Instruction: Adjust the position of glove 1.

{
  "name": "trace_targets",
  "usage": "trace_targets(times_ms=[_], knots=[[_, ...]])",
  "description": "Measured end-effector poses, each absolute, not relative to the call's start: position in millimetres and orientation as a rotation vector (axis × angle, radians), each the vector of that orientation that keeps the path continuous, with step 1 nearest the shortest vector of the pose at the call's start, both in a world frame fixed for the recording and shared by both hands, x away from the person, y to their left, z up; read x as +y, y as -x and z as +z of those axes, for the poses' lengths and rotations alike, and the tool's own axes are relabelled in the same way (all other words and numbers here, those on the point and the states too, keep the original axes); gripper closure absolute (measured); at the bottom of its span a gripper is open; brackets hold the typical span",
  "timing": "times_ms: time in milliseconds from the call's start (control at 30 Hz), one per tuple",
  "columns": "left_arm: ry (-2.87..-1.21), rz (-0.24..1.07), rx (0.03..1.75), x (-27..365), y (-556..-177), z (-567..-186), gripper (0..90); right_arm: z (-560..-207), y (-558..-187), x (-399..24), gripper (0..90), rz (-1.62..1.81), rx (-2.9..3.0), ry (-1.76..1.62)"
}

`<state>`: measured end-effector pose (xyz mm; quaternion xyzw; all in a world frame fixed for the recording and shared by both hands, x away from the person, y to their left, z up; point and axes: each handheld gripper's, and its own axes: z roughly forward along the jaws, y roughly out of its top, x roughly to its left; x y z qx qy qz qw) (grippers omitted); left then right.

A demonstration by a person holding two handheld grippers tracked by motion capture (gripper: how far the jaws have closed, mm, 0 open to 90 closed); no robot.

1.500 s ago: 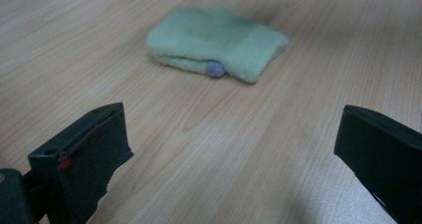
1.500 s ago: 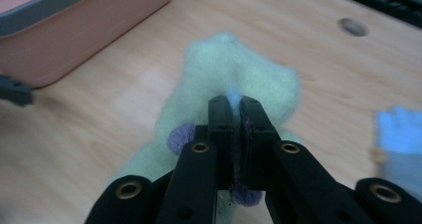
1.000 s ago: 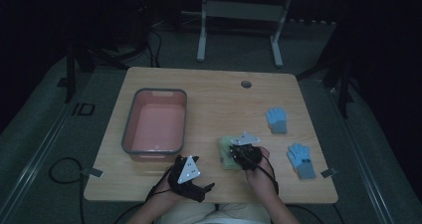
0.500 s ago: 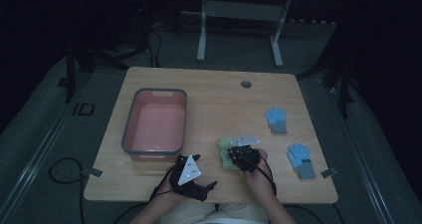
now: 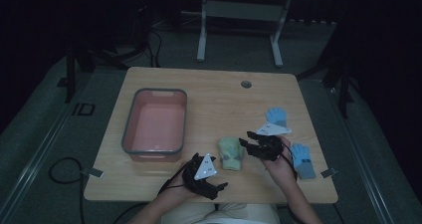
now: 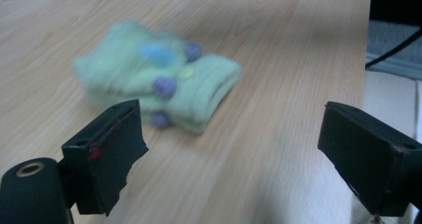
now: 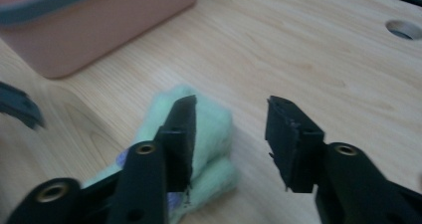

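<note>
Both claws, left (image 5: 219,185) and right (image 5: 247,143), gape released beside the green glove (image 5: 230,153), right one just opening, pink tub (image 5: 130,129) nearby

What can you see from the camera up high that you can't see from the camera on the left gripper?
The high view alone takes in the pink tub, the person's arms, both grippers from above, the left gripper and the right gripper, plus the floor around the table. The left gripper view alone gives a close look at the green glove's purple and blue dots and at that gripper's two black jaws standing wide apart with nothing between them. Both take in the wooden table, the green glove and the two blue gloves farther off.
</note>
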<state>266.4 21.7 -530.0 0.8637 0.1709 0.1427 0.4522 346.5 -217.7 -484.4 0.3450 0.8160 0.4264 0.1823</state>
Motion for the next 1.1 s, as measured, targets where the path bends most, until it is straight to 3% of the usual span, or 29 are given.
trace_targets(times_ms=[67,200,300,500,700,767,867,1100], knots=[[-2.166,0.362,0.371,13.0,-271.2,-530.5,16.5,-482.4,-353.6,-219.9,51.2,1.206,2.325,-0.951],[-2.194,0.391,0.24,0.2,-283.9,-533.1,33.0,-484.1,-368.3,-215.2,50.9,1.221,2.392,-0.92],[-2.226,0.4,0.183,-4.4,-294.5,-535.9,38.8,-491.9,-380.2,-206.7,50.5,1.214,2.457,-0.902],[-2.3,0.394,0.159,-10.3,-307.9,-544.1,41.9,-512.0,-393.9,-195.4,48.5,1.155,2.548,-0.91],[-2.33,0.41,0.137,-8.4,-316.0,-552.4,41.6,-538.0,-413.7,-199.5,40.2,1.143,2.691,-1.025],[-2.347,0.429,0.111,-9.7,-316.6,-552.6,41.8,-542.1,-417.6,-200.7,44.1,1.182,2.738,-1.064],[-2.363,0.448,0.096,-12.6,-317.2,-552.3,42.8,-542.2,-417.2,-198.2,58.2,1.198,2.785,-1.05],[-2.42,0.581,0.067,-21.1,-314.9,-546.3,68.5,-535.9,-410.9,-192.6,71.7,1.154,2.767,-1.039]])
